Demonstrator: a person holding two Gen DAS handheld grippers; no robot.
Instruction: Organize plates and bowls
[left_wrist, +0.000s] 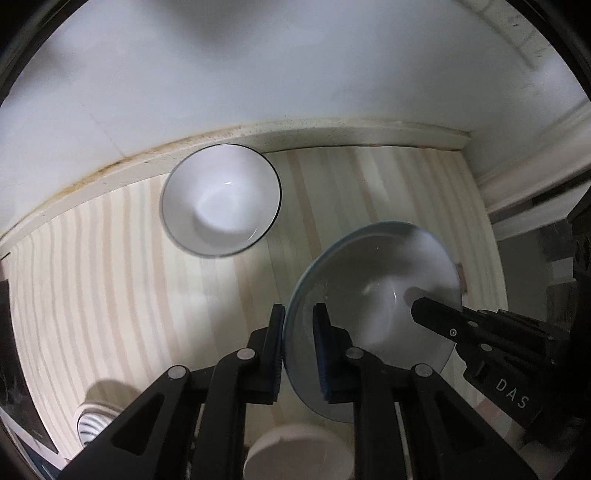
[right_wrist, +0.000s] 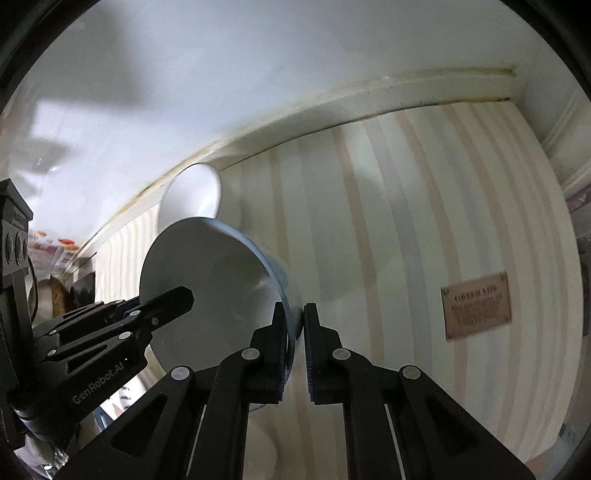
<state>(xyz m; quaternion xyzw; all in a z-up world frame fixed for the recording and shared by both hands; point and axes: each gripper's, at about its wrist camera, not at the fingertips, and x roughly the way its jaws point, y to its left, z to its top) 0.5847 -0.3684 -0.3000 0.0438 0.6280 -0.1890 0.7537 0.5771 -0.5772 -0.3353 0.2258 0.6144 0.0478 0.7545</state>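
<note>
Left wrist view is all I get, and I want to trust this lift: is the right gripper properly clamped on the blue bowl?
Observer: Yes. The right gripper has its jaws shut on the rim of the blue bowl, one finger inside and one outside.
Operator: What's past the bowl on its far side? It blocks my view.
Observer: A brown printed label sits on the striped cloth, well clear of the bowl.
</note>
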